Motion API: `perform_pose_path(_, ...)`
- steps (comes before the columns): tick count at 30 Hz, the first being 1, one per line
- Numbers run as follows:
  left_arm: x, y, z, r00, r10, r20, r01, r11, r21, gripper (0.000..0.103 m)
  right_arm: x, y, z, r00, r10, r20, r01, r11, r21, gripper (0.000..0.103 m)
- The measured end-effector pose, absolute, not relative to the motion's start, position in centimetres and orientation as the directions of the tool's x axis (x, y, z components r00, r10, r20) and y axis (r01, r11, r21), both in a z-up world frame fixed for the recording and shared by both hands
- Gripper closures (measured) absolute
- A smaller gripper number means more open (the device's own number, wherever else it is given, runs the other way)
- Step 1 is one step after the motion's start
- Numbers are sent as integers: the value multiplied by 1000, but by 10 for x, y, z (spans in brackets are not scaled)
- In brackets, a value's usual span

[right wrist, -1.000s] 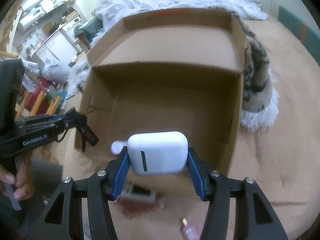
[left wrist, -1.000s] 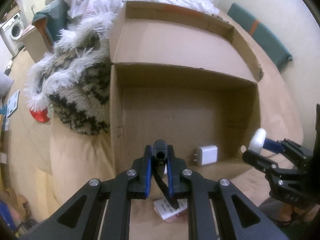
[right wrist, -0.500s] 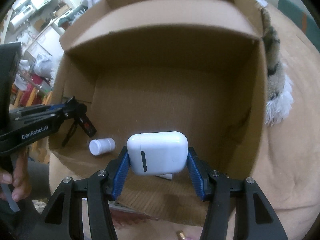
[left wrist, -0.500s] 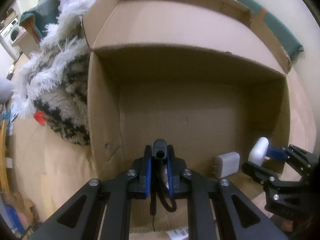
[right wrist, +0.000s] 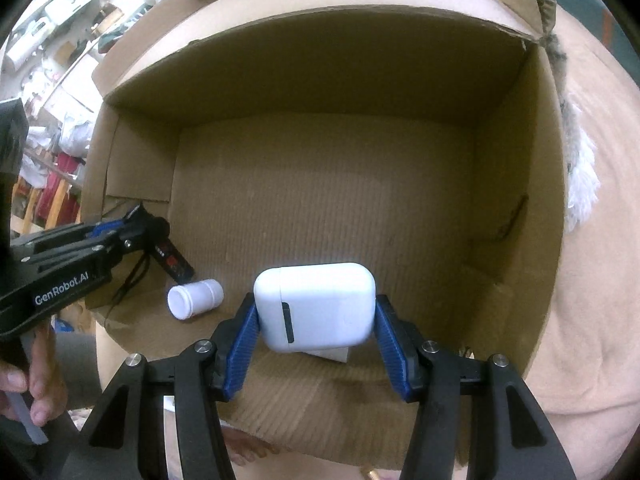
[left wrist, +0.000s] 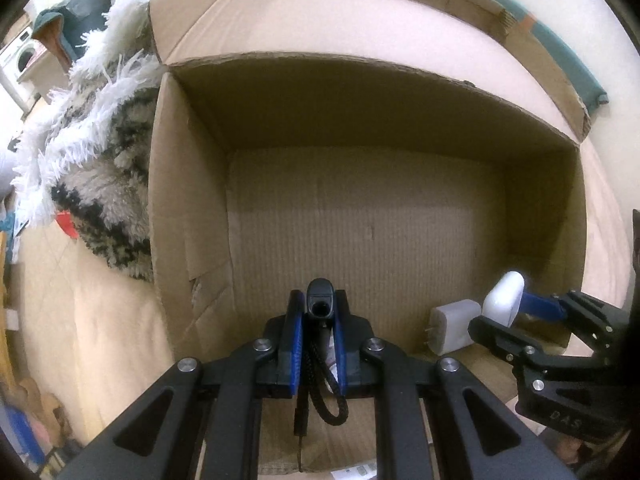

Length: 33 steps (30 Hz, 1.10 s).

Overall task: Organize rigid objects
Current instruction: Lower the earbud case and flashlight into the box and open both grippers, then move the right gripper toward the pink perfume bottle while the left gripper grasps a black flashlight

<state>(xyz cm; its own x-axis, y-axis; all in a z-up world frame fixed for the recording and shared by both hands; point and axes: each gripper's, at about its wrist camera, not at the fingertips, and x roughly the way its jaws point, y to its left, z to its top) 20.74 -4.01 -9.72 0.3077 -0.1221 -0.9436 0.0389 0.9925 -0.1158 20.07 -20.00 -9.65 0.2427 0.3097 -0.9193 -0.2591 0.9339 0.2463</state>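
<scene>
An open cardboard box lies below both grippers. My left gripper is shut on a small black device with a wrist cord, held low over the box's near left corner; it shows in the right wrist view. My right gripper is shut on a white earbud case, held just above the box floor near the front; it shows in the left wrist view. A white charger plug and a small white bottle lie on the box floor.
A shaggy black-and-white blanket presses against the box's left wall. The box stands on a beige bed cover. A teal cushion lies at the far right. Packets lie on the bed by the box's near edge.
Both grippers have moved forward and down into the box, each holding its object. The box fills both views now.
</scene>
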Motion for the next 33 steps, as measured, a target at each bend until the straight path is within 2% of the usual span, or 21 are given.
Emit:
perform_pose_path(9, 213, -43, -111, 284, -110, -952, 36, 994, -104, 90, 202, -199, -98, 237, 315, -919, -255, 933, 254, 44)
perform_pose_path(12, 216, -44, -111, 287, -111, -951, 35, 994, -105, 88, 202, -204, -92, 250, 327, -911, -257, 930, 263, 33)
perform_pose_path(14, 217, -44, -111, 283, -122, -951, 35, 993, -117, 85, 201, -204, -87, 260, 360, -896, -265, 919, 292, 26)
perform_pose_path(20, 217, -51, -109, 287, -141, -947, 59, 990, -129, 68, 201, -204, -82, 276, 373, -886, -276, 914, 298, 24)
perform_pose_path(21, 217, -51, -107, 290, -140, -947, 63, 990, -127, 63, 202, -204, -82, 275, 373, -886, -276, 914, 298, 24)
perform_pose_path(22, 216, -53, -106, 296, -133, -946, 67, 991, -119, 52, 202, -204, -82, 275, 373, -886, -278, 913, 298, 24)
perform_pose_path(24, 217, -50, -99, 308, -113, -945, 60, 993, -99, 38, 203, -204, -82, 276, 372, -886, -278, 914, 297, 24)
perform_pose_path(33, 200, -25, -81, 332, -126, -935, 25, 992, -125, 38, 193, -207, -73, 301, 375, -877, -284, 913, 293, 24)
